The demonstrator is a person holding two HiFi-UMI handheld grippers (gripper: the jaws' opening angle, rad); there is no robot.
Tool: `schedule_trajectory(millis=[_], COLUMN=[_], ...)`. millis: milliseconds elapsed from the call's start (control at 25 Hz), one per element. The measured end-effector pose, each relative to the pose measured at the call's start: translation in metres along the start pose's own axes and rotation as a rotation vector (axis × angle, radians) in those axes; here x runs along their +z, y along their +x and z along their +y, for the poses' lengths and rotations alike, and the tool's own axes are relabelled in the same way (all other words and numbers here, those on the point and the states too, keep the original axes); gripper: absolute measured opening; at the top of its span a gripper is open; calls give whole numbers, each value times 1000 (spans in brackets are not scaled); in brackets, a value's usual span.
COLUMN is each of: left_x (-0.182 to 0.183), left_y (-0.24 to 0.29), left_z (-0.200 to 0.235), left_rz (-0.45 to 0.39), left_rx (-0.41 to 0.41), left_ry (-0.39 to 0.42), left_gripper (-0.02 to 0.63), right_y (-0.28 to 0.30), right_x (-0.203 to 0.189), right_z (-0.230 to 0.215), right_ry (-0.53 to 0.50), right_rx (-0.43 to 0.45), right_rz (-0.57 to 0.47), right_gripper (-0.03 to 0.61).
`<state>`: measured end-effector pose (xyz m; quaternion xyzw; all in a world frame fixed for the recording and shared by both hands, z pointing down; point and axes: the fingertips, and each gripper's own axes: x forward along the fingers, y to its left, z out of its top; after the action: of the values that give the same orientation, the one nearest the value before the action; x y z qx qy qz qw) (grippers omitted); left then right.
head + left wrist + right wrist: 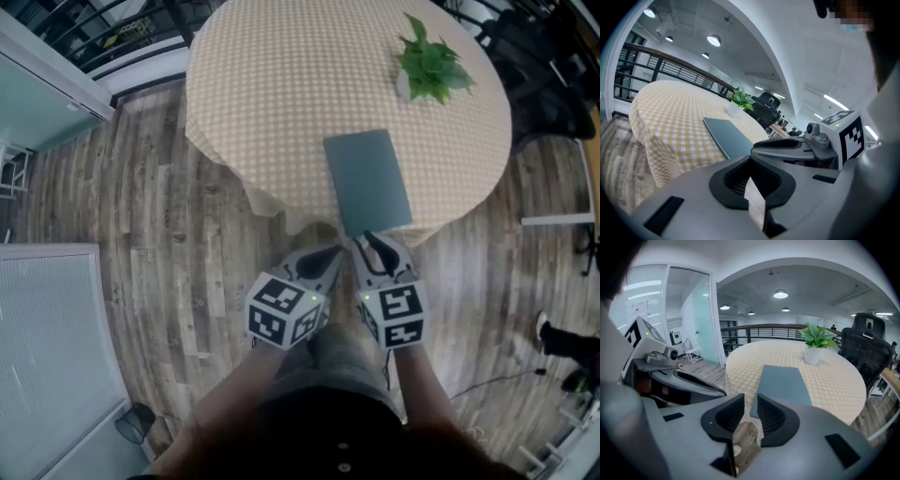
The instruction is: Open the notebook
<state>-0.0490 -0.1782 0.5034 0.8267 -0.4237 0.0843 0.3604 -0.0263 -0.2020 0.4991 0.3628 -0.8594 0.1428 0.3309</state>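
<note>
The right claw (751,400) stands a little apart with nothing between its jaws, while the left claw (750,159) just beside it is closed and empty. Both hover at the near edge of the round checked surface (281,84). The grey-green notebook (367,181) lies closed and flat there, just ahead of the right claw, with a potted plant (431,64) farther back.

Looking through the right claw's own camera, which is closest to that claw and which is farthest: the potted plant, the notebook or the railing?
From the right claw, in the right gripper view:
1. Notebook: closed, just ahead, at the near edge of the table.
2. Potted plant: farther back on the table, towards the right.
3. Railing: beyond the table, running across the background.
</note>
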Motion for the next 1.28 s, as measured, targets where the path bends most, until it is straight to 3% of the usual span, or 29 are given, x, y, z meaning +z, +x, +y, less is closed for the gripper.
schedule_trajectory(millis=[200, 760, 1280], left_x=[-5, -22, -34], left_y=[8, 21, 21], left_z=[15, 38, 43], left_rz=[9, 39, 64], left_rx=[4, 9, 8], left_ry=[-31, -89, -105], left_gripper=[9, 9, 9], right_y=[15, 45, 57], right_x=[-5, -30, -39], right_z=[-1, 1, -7], right_ry=[-57, -442, -507], right_rx=[-12, -126, -229], right_rz=[25, 146, 151], right_gripper=[91, 121, 123])
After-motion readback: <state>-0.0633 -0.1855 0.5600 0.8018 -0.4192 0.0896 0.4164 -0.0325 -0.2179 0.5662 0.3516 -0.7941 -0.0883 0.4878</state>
